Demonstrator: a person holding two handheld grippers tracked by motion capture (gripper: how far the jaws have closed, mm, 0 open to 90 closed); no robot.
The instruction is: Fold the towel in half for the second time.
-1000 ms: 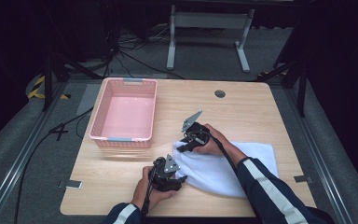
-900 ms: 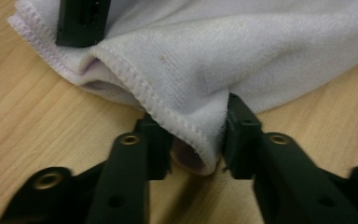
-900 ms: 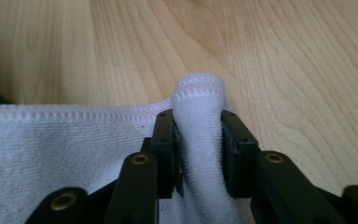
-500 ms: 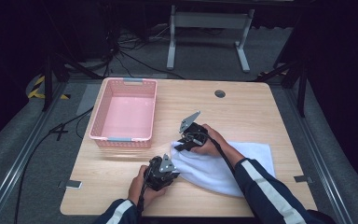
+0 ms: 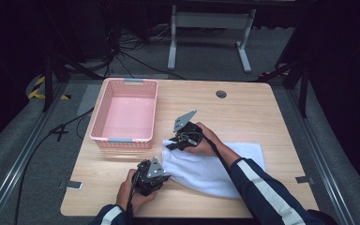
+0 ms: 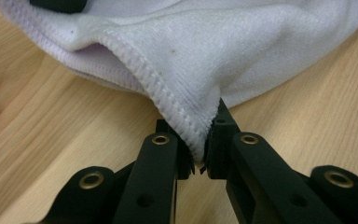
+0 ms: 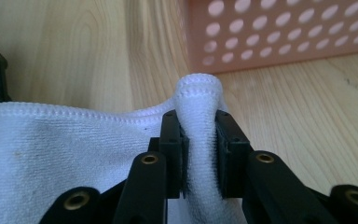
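Here, one white towel (image 5: pixel 215 168) beside one pink basket (image 5: pixel 126 115), both tongs (image 6: pixel 199 158) (image 7: pixel 200 154) clenched on its hem

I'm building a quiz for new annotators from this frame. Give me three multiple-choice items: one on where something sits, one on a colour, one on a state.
1. Where is the basket relative to the towel, seen from the person's side?
A. to its left
B. on top of it
C. to its right

2. What colour is the basket?
A. blue
B. pink
C. green

3. What is the left gripper doing?
A. hanging open above the table
C. lying inside the basket
B. shut on the towel's edge

Answers: 1 A, the high view shows it on the table left of the towel. 2 B, its walls are pink. 3 B, the left gripper view shows hemmed cloth pinched between the jaws.
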